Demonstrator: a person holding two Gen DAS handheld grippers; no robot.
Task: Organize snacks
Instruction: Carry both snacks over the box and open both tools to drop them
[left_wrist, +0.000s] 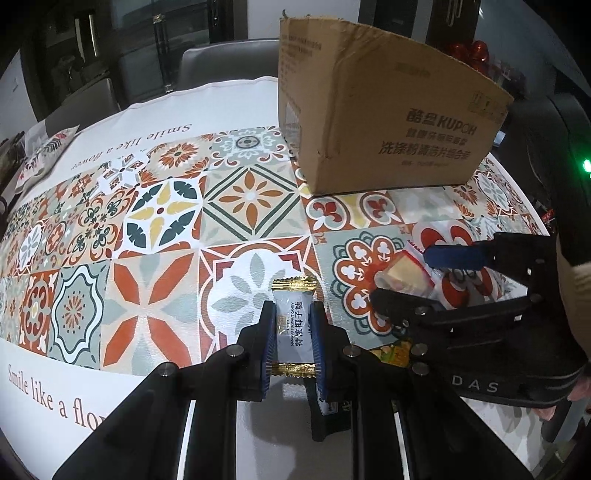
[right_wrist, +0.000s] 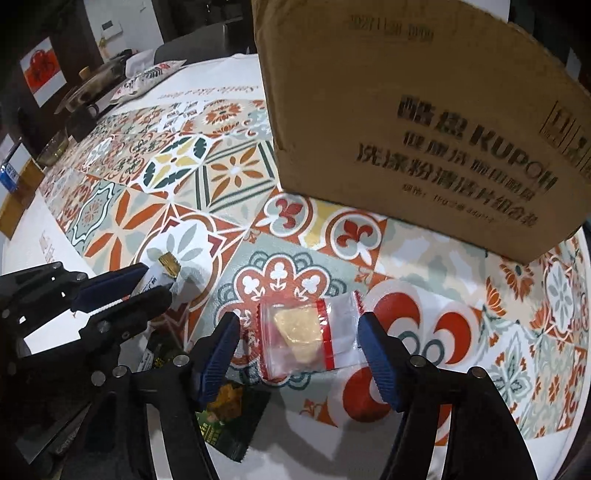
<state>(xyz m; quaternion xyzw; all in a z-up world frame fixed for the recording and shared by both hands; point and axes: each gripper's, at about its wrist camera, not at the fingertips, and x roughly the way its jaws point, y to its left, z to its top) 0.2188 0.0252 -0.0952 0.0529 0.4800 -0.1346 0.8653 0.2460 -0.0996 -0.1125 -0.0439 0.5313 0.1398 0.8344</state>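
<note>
My left gripper (left_wrist: 291, 314) is shut on a white coconut candy (left_wrist: 291, 325) with gold crimped ends, held just above the patterned tablecloth (left_wrist: 166, 221). The right wrist view shows the same left gripper (right_wrist: 155, 284) and candy (right_wrist: 168, 264) at the left. My right gripper (right_wrist: 300, 325) stands open, pointing steeply down over a clear snack packet (right_wrist: 306, 332) with red trim. The packet lies flat between the fingers, and the pads do not touch it. From the left wrist view, the right gripper (left_wrist: 417, 275) straddles that packet (left_wrist: 402, 273).
A tall cardboard box (left_wrist: 388, 110) (right_wrist: 406, 110) stands on the table just beyond both grippers. A dark green snack bag (right_wrist: 229, 413) lies under the right gripper's left finger. A glass (right_wrist: 55, 147) and dishes sit at the far left table edge.
</note>
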